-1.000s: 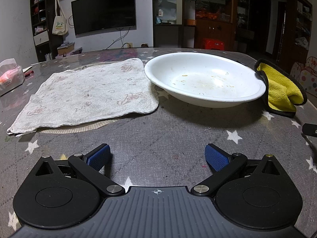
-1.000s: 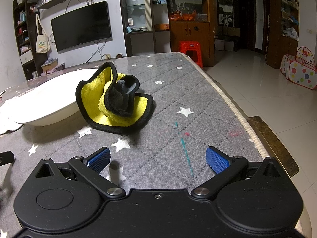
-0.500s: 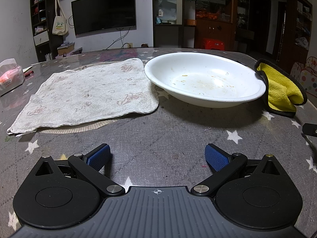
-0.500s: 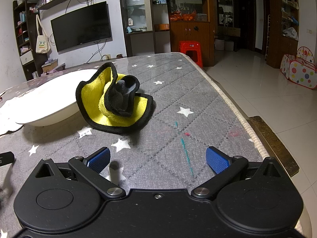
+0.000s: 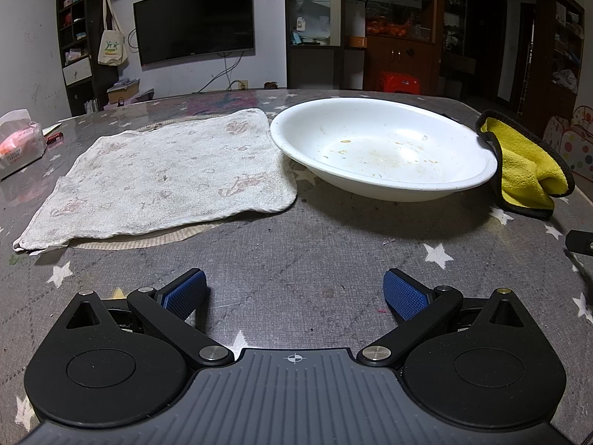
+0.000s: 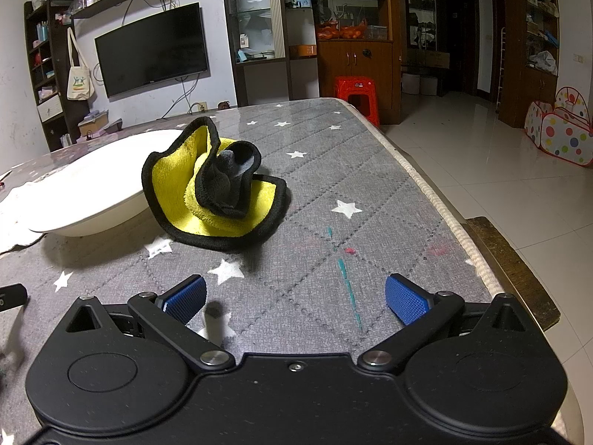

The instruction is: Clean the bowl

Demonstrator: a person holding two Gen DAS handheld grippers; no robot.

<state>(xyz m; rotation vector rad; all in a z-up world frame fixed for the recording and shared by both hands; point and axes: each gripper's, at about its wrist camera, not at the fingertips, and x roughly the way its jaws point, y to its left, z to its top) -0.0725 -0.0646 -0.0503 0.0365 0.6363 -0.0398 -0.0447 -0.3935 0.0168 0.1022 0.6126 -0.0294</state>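
Table (image 5: 296,244): dirty bowl (image 5: 381,152) sitting mid-surface, yellow cloth (image 6: 207,193) lying toward right edge.
Right gripper (image 6: 296,296) idling nearer the cloth, ahead-left; left gripper (image 5: 294,293) likewise gaping empty.

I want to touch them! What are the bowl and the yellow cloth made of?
The bowl looks like smooth, glossy white plastic or ceramic, I can't tell which; light glints off its inside, which has food smears. The yellow cloth looks like soft, fuzzy microfibre with a black edge; it sits in floppy folds.
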